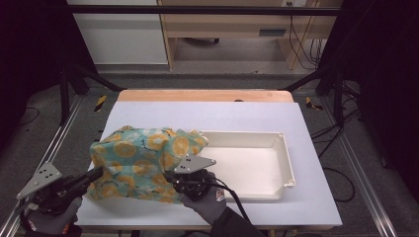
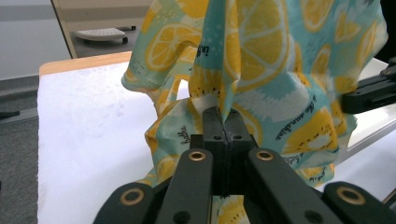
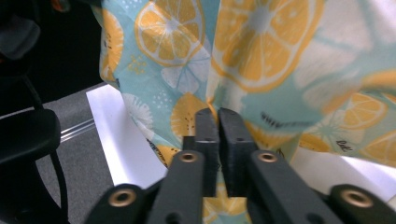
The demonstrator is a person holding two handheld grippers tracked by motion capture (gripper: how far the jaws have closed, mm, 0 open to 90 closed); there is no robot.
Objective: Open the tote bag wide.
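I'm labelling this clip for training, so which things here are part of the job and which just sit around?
In the job:
- lemon-print cloth
- left tool, shut on the cloth
- right tool, pinching the cloth
- white tray, partly under the cloth

Lying about:
- wooden furniture behind the table
- cables on the floor

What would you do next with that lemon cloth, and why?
Probably lift both hands a little and draw them apart to spread the cloth. The left gripper and the right gripper each pinch a fold of it with jaws shut, yet it hangs bunched, one end draped over the corner of the white tray. Spreading it first should make the next step easier.
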